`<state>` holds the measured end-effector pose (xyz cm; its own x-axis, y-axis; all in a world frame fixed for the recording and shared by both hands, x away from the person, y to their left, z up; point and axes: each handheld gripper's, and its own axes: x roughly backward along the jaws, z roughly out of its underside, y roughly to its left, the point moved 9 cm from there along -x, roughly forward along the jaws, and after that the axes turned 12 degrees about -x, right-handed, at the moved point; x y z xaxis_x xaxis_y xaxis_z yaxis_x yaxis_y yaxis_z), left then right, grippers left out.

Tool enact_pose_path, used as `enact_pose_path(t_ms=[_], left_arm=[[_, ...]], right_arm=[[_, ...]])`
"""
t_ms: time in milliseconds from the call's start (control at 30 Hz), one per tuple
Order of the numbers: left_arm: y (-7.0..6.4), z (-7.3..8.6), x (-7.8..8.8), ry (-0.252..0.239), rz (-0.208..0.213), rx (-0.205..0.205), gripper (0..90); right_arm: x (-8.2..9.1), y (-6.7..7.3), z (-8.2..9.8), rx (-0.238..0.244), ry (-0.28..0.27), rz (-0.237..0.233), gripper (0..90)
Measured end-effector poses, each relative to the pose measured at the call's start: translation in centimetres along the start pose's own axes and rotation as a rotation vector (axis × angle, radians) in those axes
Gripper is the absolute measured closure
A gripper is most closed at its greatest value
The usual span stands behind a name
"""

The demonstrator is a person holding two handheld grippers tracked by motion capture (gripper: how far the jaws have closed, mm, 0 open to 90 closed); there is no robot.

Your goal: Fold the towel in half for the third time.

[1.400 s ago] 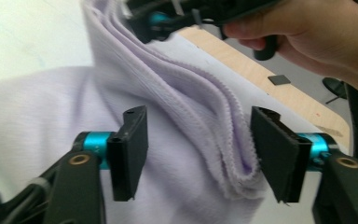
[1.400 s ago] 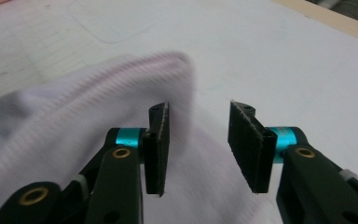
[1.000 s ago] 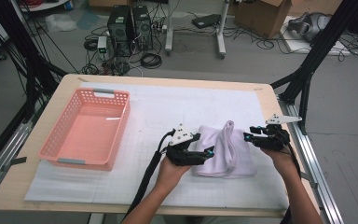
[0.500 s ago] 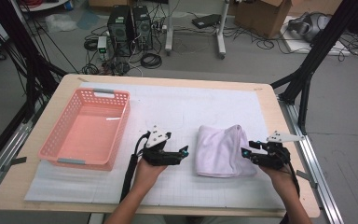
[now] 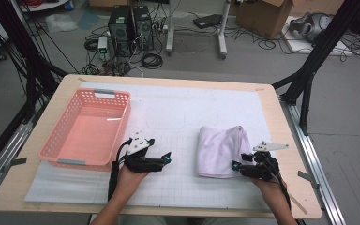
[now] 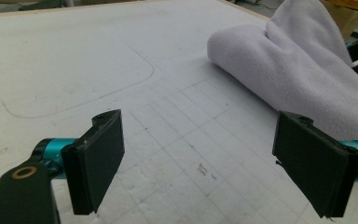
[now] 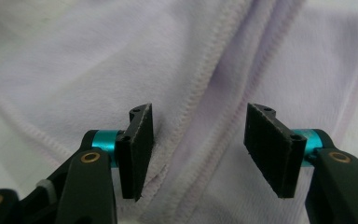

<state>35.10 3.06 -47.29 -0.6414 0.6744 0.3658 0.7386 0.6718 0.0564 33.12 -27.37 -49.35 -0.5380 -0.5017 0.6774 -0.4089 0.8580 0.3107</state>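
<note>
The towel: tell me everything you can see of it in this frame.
The towel is pale lilac, soft and plush-looking, with stitched hems that show in the right gripper view. It lies folded in a rough rectangle on the white gridded mat, right of centre, with rounded folds. The right gripper has its open fingers at the towel's near right corner, a hem between them, unpinched. The left gripper is open, apart from it.

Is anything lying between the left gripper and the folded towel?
No. In the high view, only bare gridded mat separates the left gripper from the towel.
</note>
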Motion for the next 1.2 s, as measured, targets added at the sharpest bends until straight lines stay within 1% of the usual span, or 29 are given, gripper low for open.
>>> enact_pose_path(t_ms=[33,67,100,133,167,200,233,267,300,367,433,533,633,667,700,767,800,833,867,900,933,967,1000,1033,1067,1100,1133,1167,1200], left_arm=[[0.1,0.1,0.2,-0.002,0.0,-0.001,17.0],[0.1,0.2,0.4,-0.008,0.0,0.002,17.1],[0.2,0.2,0.6,-0.011,-0.002,0.007,17.1],[0.3,0.2,0.6,-0.014,-0.003,0.012,17.1],[0.4,0.3,0.6,-0.014,-0.002,0.013,17.1],[0.4,0.3,0.6,-0.016,-0.002,0.019,17.1],[0.4,0.3,0.6,-0.015,0.0,0.017,17.1],[0.3,0.3,0.5,-0.013,0.001,0.017,17.1],[0.3,0.3,0.5,-0.013,0.001,0.017,17.2],[0.2,0.3,0.4,-0.01,0.006,0.015,17.3],[0.2,0.3,0.4,-0.011,0.005,0.014,17.4],[0.4,0.3,0.5,-0.018,-0.003,0.028,17.5],[0.5,0.3,0.6,-0.02,-0.006,0.031,17.5],[0.5,0.3,0.6,-0.02,-0.006,0.031,17.5],[0.6,0.2,0.6,-0.021,-0.008,0.031,17.5],[0.5,0.2,0.6,-0.022,-0.008,0.031,17.6],[0.5,0.2,0.6,-0.023,-0.007,0.029,17.6],[0.6,0.2,0.6,-0.021,-0.008,0.03,17.5],[0.6,0.2,0.6,-0.02,-0.009,0.028,17.6],[0.6,0.2,0.6,-0.02,-0.009,0.028,17.6],[0.7,0.2,0.7,-0.02,-0.012,0.029,17.4],[0.8,0.1,0.8,-0.025,-0.02,0.029,17.1],[0.8,0.1,0.8,-0.03,-0.023,0.032,16.9],[0.9,0.0,0.9,-0.032,-0.027,0.031,16.7],[1.0,0.0,0.9,-0.032,-0.032,0.03,16.2],[1.0,0.0,0.9,-0.032,-0.032,0.03,15.9],[1.0,0.0,0.9,-0.031,-0.03,0.033,15.7],[1.1,0.0,0.9,-0.031,-0.032,0.035,15.7],[1.1,0.1,0.9,-0.028,-0.032,0.036,15.8]], right_arm=[[-0.1,-0.1,0.1,-0.028,0.004,0.004,43.4],[-0.2,-0.2,0.2,-0.041,-0.004,-0.002,48.3],[-0.1,-0.2,0.2,-0.035,-0.007,-0.005,53.4],[0.0,0.0,0.2,-0.04,-0.008,-0.018,59.9],[0.0,0.1,0.2,-0.027,-0.011,-0.023,64.1],[0.0,0.3,0.3,-0.025,-0.004,-0.027,70.5],[0.1,0.5,0.3,-0.022,-0.004,-0.041,75.5],[0.1,0.6,0.2,-0.012,-0.006,-0.048,78.7],[0.2,0.7,0.3,-0.014,-0.004,-0.055,80.5],[0.3,0.7,0.2,-0.039,-0.007,-0.081,82.6],[0.8,0.5,0.0,-0.042,-0.02,-0.086,83.6],[1.9,0.2,-0.7,-0.031,-0.048,-0.063,84.1],[3.3,-0.4,-1.7,-0.016,-0.072,-0.023,84.1],[3.3,-0.4,-1.7,-0.016,-0.072,-0.023,84.1],[4.3,-0.9,-2.3,-0.017,-0.079,0.021,84.0],[4.6,-1.5,-2.2,-0.033,-0.063,0.043,83.9],[4.5,-2.0,-1.9,-0.037,-0.042,0.079,83.6],[4.1,-2.4,-1.3,-0.054,-0.011,0.092,82.2],[3.8,-2.7,-0.8,-0.082,0.023,0.081,78.2],[3.3,-3.2,-0.2,-0.103,0.051,0.08,68.9],[3.1,-3.8,0.1,-0.113,0.046,0.11,58.2],[3.2,-4.0,-0.1,-0.125,0.021,0.117,55.2],[3.4,-3.9,-0.4,-0.126,-0.002,0.115,52.9],[3.7,-3.8,-1.0,-0.11,-0.032,0.121,49.4],[3.8,-3.6,-1.7,-0.078,-0.056,0.125,48.8],[3.9,-3.2,-2.6,-0.034,-0.083,0.123,48.8],[3.8,-2.8,-3.4,-0.006,-0.102,0.112,49.0],[3.8,-2.8,-3.4,-0.006,-0.102,0.112,49.0],[3.5,-2.2,-5.0,0.025,-0.14,0.083,51.2]])
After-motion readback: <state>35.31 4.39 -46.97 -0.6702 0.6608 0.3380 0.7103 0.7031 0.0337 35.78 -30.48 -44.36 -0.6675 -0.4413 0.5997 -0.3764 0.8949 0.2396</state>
